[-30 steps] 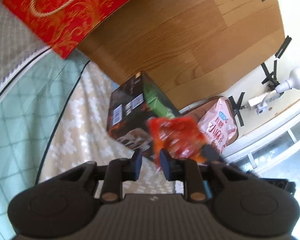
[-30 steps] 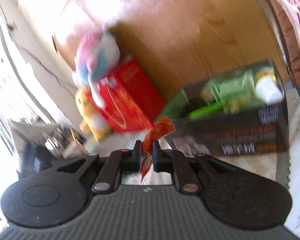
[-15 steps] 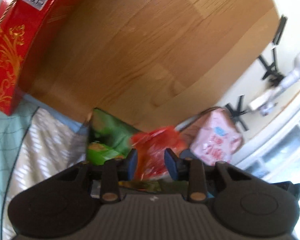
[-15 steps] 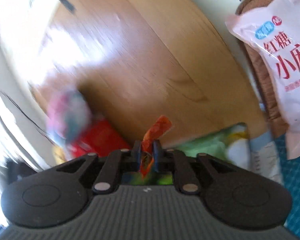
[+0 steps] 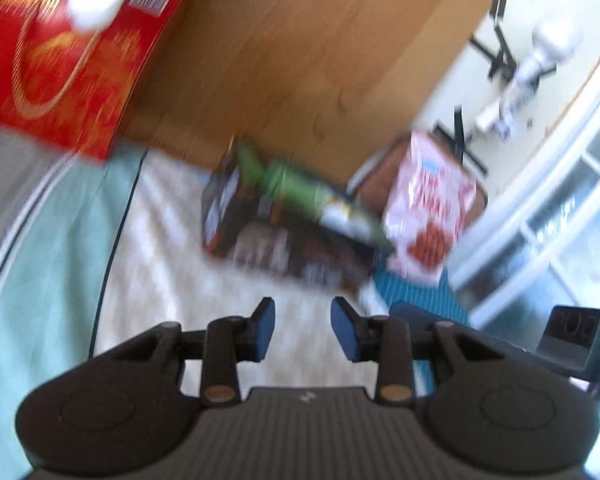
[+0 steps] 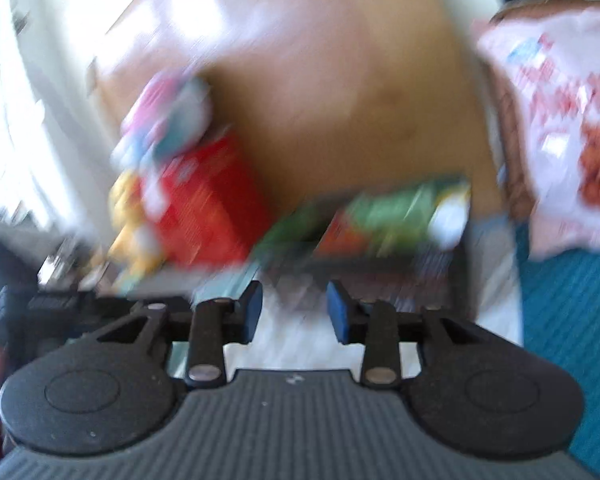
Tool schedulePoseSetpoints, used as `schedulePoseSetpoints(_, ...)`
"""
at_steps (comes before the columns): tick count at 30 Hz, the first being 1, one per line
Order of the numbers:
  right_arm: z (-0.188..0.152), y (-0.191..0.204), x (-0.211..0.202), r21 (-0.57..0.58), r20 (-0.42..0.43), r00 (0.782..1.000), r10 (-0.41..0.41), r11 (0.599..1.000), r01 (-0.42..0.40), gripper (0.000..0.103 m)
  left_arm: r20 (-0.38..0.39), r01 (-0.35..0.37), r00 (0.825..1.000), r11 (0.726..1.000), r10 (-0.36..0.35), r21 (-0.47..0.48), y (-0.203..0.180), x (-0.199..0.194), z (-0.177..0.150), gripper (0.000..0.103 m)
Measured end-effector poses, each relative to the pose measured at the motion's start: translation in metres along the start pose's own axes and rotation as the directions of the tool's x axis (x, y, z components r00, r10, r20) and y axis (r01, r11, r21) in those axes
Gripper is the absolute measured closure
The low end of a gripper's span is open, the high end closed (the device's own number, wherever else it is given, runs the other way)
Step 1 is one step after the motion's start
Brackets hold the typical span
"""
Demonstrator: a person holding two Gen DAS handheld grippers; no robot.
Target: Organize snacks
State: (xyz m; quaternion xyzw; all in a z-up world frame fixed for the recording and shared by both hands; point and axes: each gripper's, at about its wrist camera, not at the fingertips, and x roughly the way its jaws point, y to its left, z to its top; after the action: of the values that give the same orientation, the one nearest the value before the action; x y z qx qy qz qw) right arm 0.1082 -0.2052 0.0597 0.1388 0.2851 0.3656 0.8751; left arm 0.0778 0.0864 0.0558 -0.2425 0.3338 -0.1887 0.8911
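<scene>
The left gripper (image 5: 302, 328) hangs with its jaws parted and nothing between its 2 blue pads (image 5: 265, 326), above a cream patterned blanket (image 5: 168, 256). Beyond it lies a dark snack box (image 5: 276, 240) holding green packets (image 5: 296, 188). A pink-and-white snack bag (image 5: 428, 204) stands just right of the box; a red gift bag (image 5: 64, 60) lies far left of it. The view is blurred.

Snack box (image 5: 284, 224) ahead, bare cloth (image 5: 228, 304) before.

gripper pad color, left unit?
Blue pads on black fingers of the left gripper; clearest in the left wrist view.
</scene>
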Motion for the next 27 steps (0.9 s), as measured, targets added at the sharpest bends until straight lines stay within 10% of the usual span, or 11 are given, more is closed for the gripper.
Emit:
schedulePoseSetpoints(10, -0.093, 0.082, -0.027, -0.301, -0.237, 0.97, 0.053, 0.945, -0.125, 0.045, -0.113, 0.009, 0.994, 1.0, -0.011, -0.017, 0.004, -0.038, -0.078, 0.063)
schedulePoseSetpoints(18, -0.124, 0.115, -0.009, -0.528, -0.205, 0.978, -0.045, 0.846, -0.072, 0.042, -0.139, -0.014, 0.99, 1.0, 0.015, 0.012, -0.004, -0.039, -0.102, 0.061)
schedulePoseSetpoints(27, -0.119, 0.093, -0.002, -0.445, -0.149, 0.988, -0.036, 0.895, -0.034, 0.043, -0.114, -0.038, 0.993, 0.999, 0.041, 0.03, -0.013, -0.028, -0.102, 0.063)
